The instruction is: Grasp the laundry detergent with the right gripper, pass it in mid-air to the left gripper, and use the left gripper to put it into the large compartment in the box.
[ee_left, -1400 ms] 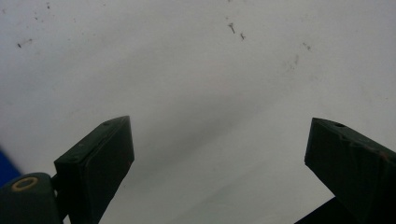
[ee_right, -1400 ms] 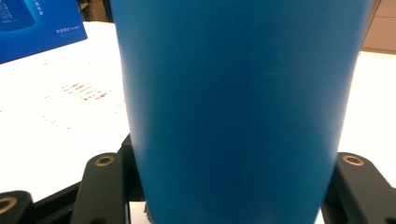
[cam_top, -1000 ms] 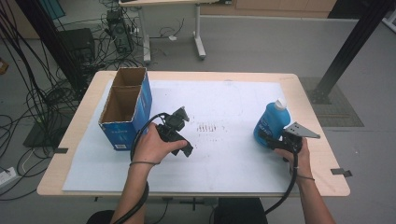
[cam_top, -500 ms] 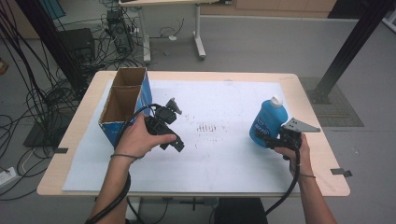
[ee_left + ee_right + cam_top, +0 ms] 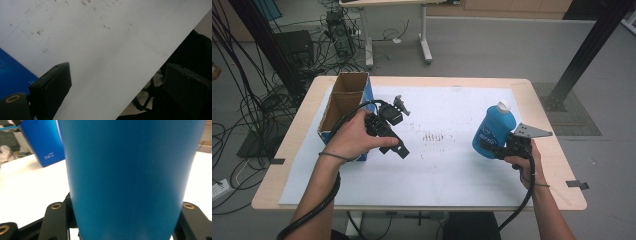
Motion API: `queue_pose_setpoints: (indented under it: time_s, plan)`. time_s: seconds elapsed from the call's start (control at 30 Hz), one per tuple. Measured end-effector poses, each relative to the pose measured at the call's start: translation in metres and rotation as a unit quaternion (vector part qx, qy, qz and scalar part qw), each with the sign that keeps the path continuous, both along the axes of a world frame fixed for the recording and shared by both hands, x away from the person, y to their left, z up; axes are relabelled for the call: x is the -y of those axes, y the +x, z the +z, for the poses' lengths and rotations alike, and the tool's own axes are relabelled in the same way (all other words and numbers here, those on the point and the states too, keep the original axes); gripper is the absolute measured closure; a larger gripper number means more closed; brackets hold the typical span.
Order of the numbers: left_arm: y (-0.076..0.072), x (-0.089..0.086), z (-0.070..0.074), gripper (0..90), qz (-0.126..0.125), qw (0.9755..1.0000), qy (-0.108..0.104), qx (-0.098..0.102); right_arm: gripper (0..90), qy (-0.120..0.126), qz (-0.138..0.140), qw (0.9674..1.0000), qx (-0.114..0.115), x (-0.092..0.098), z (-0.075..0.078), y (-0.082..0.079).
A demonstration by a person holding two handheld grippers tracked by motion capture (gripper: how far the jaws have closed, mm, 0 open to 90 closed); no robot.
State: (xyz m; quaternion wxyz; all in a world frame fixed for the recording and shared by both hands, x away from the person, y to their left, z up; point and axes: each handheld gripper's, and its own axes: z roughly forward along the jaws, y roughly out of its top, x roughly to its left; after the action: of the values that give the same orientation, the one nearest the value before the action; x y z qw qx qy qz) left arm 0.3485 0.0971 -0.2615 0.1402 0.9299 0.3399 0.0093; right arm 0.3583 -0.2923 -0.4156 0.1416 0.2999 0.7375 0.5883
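While the right gripper clamps the blue bottle low on its body (cap up, slightly tilted) above the table's right side, the open box lies far left, beside the wide-open, empty left gripper.

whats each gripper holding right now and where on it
The right gripper is shut on the blue bottle, clamping its lower body from the side. The left gripper holds nothing; its jaws stand open over the white sheet.

White print reading "50" with unreadable characters on the blue box
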Motion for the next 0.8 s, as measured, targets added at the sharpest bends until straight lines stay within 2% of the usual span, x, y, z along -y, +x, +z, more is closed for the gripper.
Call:
queue_pose_setpoints:
  time_s: [0.17, 0.4, 0.5, 0.63, 0.8]
  plan:
    - [-0.001, 0.0, 0.01, 8.2, -0.021, 0.9998, -0.001, 0.002, 40.1, -0.003, 0.02, 0.9998, -0.002, -0.002, 0.003, -0.001]
    - [-0.002, 0.0, 0.023, 8.3, -0.042, 0.9991, 0.005, 0.007, 40.1, -0.008, 0.065, 0.9979, 0.001, -0.009, 0.009, -0.001]
    - [-0.003, 0.001, 0.029, 8.3, -0.058, 0.9983, -0.004, 0.004, 40.1, -0.01, 0.088, 0.996, 0.001, -0.015, 0.011, -0.001]
    - [-0.006, 0.005, 0.04, 8.3, -0.084, 0.9965, -0.004, 0.006, 40.1, -0.013, 0.122, 0.9925, 0.0, -0.023, 0.015, -0.002]
    - [-0.009, 0.009, 0.05, 8.3, -0.105, 0.9943, 0.01, 0.012, 40.1, -0.009, 0.155, 0.9878, 0.001, -0.033, 0.023, -0.004]
